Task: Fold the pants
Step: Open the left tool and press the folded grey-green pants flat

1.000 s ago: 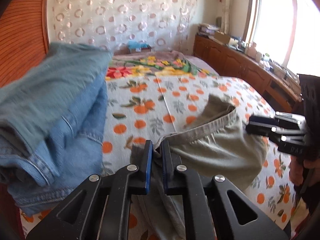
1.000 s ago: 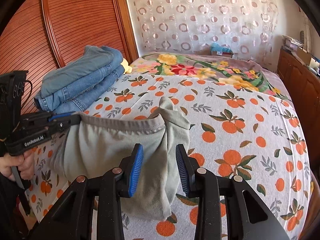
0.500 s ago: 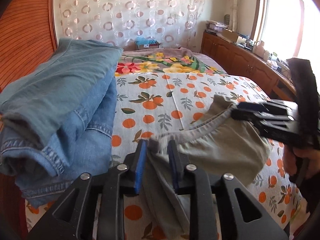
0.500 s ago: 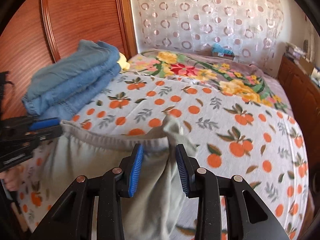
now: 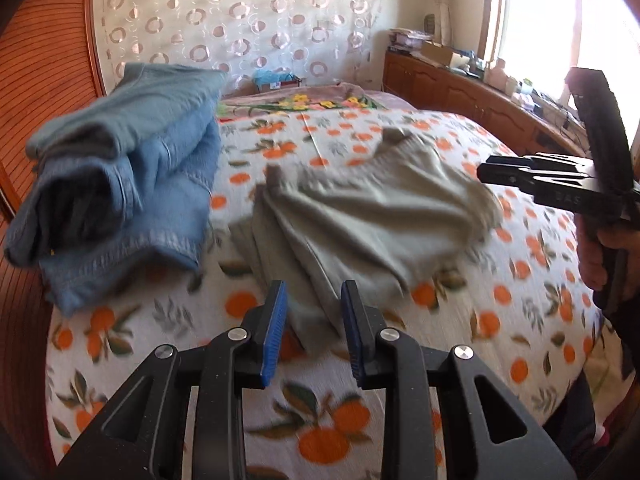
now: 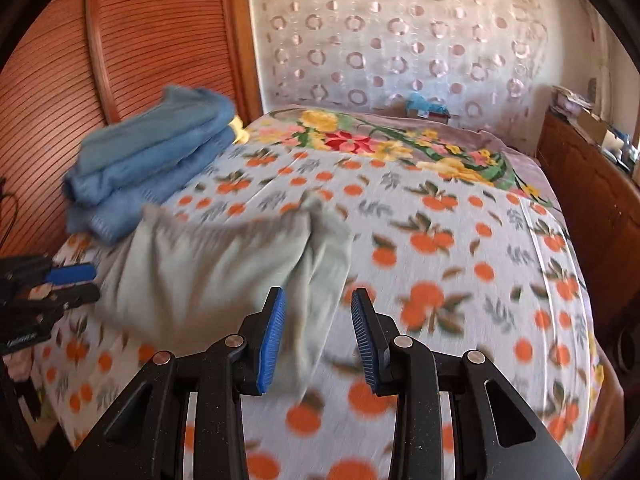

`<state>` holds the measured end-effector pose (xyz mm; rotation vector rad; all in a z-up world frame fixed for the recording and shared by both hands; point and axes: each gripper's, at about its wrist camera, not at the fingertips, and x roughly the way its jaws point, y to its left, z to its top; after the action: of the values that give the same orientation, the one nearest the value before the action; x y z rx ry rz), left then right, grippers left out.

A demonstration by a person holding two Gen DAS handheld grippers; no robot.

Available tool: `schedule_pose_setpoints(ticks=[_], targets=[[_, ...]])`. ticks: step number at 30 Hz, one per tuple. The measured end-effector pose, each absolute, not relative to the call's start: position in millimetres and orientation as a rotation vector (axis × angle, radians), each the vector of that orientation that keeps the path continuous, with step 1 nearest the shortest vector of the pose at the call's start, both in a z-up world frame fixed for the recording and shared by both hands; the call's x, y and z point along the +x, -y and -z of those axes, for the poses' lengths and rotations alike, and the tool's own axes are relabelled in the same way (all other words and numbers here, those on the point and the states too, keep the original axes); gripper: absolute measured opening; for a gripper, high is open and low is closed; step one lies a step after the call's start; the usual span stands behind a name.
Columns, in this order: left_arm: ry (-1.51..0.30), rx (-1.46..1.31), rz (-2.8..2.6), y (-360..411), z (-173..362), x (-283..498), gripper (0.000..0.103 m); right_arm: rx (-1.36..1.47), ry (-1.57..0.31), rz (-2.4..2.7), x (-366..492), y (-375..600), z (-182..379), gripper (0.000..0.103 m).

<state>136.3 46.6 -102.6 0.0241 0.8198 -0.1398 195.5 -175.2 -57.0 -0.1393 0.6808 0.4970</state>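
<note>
Since a second ago you let go of the waistband | both left tool point(image 5: 312, 316) and right tool point(image 6: 318, 332) released | grey pants point(image 5: 360, 216) bunched on bed point(image 5: 520, 320) beside jeans point(image 5: 120, 184) | regrip, pull flat before folding.

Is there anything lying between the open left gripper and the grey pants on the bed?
Nothing visible does. The left gripper is open with the near edge of the grey pants showing between its fingers. The folded jeans lie off to the left, beside the pants, not in the path.
</note>
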Motion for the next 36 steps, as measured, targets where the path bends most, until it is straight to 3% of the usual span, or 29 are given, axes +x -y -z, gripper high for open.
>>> schedule_pose_setpoints(ticks=[6,30,32,34,36], targets=[[-0.829,0.021,0.162,-41.2,108.0,123.5,0.029,-0.149,-0.687,-0.519,169.2,183.0,63.2,0.035],[-0.856,0.04,0.167,-27.6,118.4,134.5,0.025,-0.133,-0.769,-0.516,195.4,174.4,79.8,0.035],[-0.854,0.042,0.168,-27.7,119.1,135.7,0.022,-0.14,-0.767,-0.513,194.5,173.1,80.1,0.035],[-0.848,0.054,0.161,-27.7,119.1,136.1,0.01,-0.148,-0.765,-0.509,194.0,171.8,80.6,0.035],[-0.847,0.051,0.176,-29.6,118.2,135.6,0.009,-0.155,-0.765,-0.505,193.5,170.9,81.1,0.035]])
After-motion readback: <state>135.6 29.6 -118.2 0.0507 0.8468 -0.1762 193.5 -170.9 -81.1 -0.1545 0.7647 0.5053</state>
